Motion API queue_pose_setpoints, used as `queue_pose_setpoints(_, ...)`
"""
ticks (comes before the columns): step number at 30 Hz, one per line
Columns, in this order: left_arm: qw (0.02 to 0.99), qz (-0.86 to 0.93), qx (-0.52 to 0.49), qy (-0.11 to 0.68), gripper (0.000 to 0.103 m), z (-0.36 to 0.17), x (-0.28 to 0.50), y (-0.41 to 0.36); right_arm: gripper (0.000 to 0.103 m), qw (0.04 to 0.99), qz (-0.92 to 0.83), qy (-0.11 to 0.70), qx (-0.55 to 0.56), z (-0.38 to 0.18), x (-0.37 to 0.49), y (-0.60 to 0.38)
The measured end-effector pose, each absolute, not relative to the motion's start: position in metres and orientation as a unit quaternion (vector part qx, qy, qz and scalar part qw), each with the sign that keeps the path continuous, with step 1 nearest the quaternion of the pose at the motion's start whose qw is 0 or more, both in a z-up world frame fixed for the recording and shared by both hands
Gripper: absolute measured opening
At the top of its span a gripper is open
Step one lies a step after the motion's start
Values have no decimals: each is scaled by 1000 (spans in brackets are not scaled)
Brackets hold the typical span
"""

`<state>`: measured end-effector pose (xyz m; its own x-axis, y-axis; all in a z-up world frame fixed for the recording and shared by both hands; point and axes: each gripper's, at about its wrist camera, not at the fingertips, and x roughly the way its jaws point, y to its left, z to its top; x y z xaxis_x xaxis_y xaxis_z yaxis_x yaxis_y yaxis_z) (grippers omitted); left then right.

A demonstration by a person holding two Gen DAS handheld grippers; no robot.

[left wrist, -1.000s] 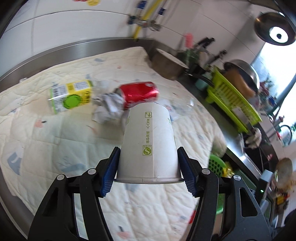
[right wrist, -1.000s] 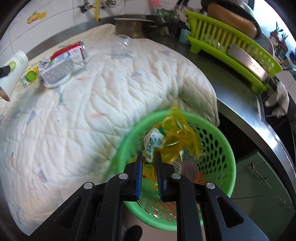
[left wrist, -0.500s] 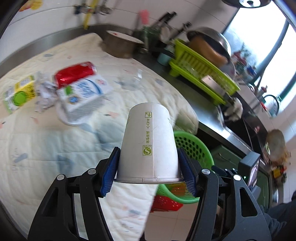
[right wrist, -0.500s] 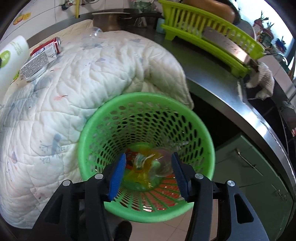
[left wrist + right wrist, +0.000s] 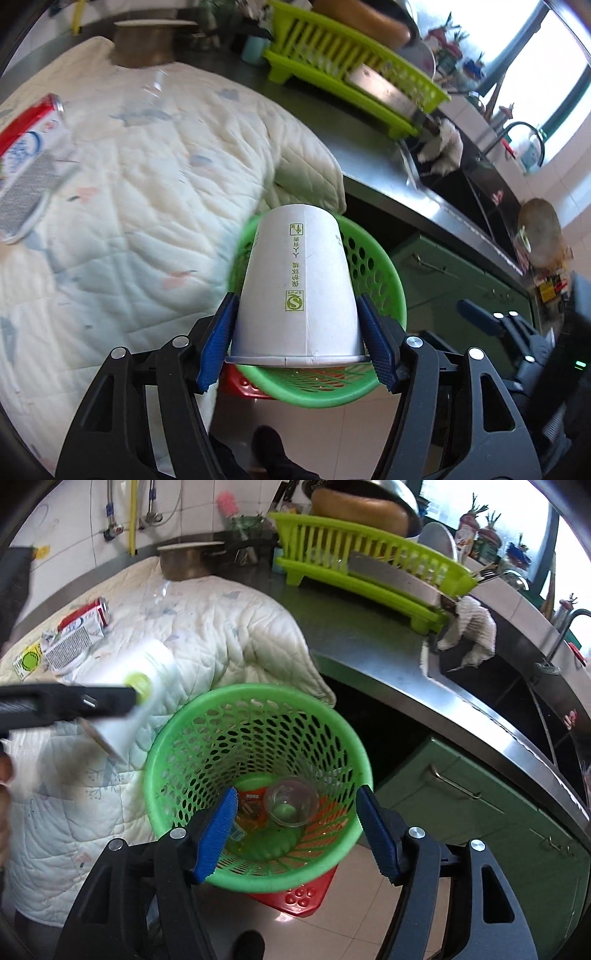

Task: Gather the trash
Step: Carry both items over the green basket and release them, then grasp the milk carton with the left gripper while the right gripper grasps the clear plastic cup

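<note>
Left tool (image 5: 297,354) has swung from quilt to green basket (image 5: 384,291), paper cup (image 5: 295,288) clamped between pads, now at frame centre over rim. Right tool (image 5: 297,834) empty, jaws wide above basket (image 5: 332,716); wrapper dropped inside. Judgement: cup release next; carton (image 5: 72,642) awaits on quilt (image 5: 221,627), upper left.

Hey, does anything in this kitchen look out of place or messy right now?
Yes. A white quilt covers the steel counter and sags off its edge beside the green basket. Litter lies on it: a red can and cartons. The left gripper holds a paper cup.
</note>
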<state>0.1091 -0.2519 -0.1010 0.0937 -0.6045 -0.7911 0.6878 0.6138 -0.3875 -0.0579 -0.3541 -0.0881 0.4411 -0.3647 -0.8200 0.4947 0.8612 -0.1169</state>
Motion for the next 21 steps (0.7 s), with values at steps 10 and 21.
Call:
queue_pose_setpoints(10,729,-439,39,524,76,-120,102,-269,65,849,-256,457,72,-81,-73,-354)
queue_pose_setpoints(21,795,-383,27,469,76,-72,142,-187,66,870,-205,444,62,-72,-22,-331)
